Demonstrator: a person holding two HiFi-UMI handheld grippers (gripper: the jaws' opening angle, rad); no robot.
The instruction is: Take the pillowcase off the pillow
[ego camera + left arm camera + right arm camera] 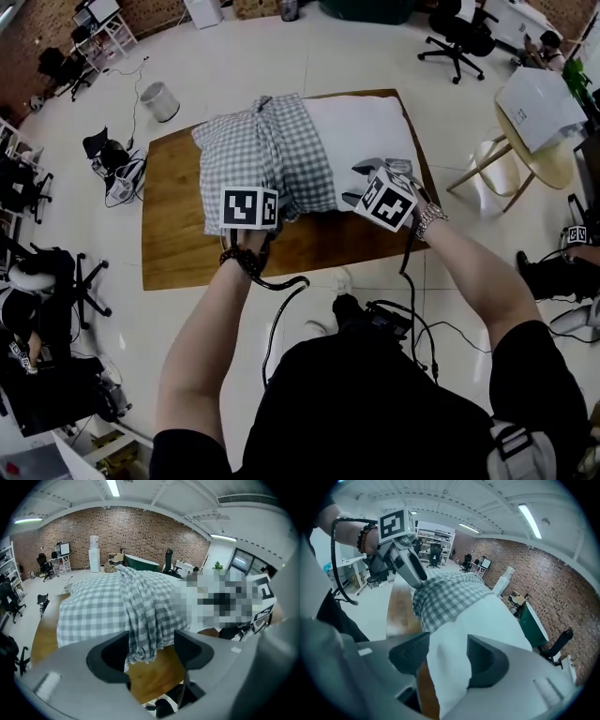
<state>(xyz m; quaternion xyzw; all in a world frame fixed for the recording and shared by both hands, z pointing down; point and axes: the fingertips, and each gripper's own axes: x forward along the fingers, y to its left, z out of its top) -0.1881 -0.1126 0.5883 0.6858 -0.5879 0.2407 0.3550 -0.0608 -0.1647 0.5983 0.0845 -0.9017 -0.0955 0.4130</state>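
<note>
A white pillow [366, 131] lies on a low wooden table [173, 234]. The grey-and-white checked pillowcase [262, 155] is bunched up over its left half. My left gripper [267, 217] is at the near edge of the bunched cloth. In the left gripper view the jaws [151, 641] stand open, with a hanging fold of the pillowcase [140, 630] between them. My right gripper [361, 183] is at the near edge of the bare pillow. Its jaws [449, 653] are open, and the white pillow [487, 620] fills the gap between them.
A round wooden side table [553, 159] with a white box on it stands to the right. A white bin [159, 101] and loose cables lie on the floor to the left. Office chairs [459, 37] stand beyond the table. The person's feet are at the table's near edge.
</note>
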